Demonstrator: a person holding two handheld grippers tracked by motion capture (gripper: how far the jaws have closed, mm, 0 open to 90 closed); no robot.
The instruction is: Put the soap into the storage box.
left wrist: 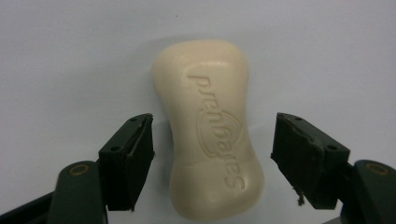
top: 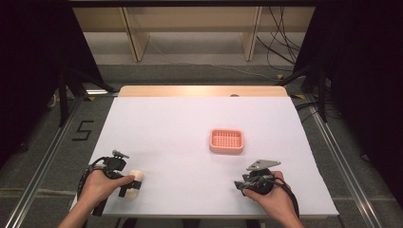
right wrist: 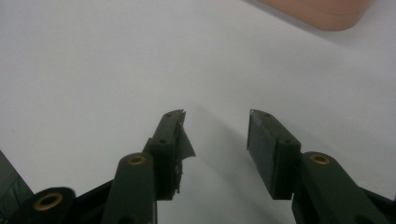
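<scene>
My left gripper (left wrist: 212, 158) sits low over the near left corner of the white table (top: 190, 123), and its jaws stand wide with the bar of soap (left wrist: 210, 126) lying between them. Neither pad presses on it: in the left gripper view I see a strip of bare table between the left pad and the soap's flank, and a similar gap on the other side. So I hold nothing yet.

What matters for the coming close is how the soap lies. Its long axis runs straight away from me along the line of my jaws, with its waisted middle roughly level with the pad tips. The pads therefore face its two long sides, which I judge the right way to take it, across the narrow width. The near end reaches back between the jaws toward my palm, the far end pokes out beyond the tips.

From the high view the soap (top: 133, 183) is just beside my left hand (top: 102, 185), touching nothing else.

My right gripper (right wrist: 215, 130) rests at the near right, jaws apart and empty over bare table, well apart from the soap.

Farther out, right of centre, lies the pink soap dish (top: 226, 141). It is nearer my right hand (top: 268, 192) than my left, so I expect a carry across the table.
</scene>
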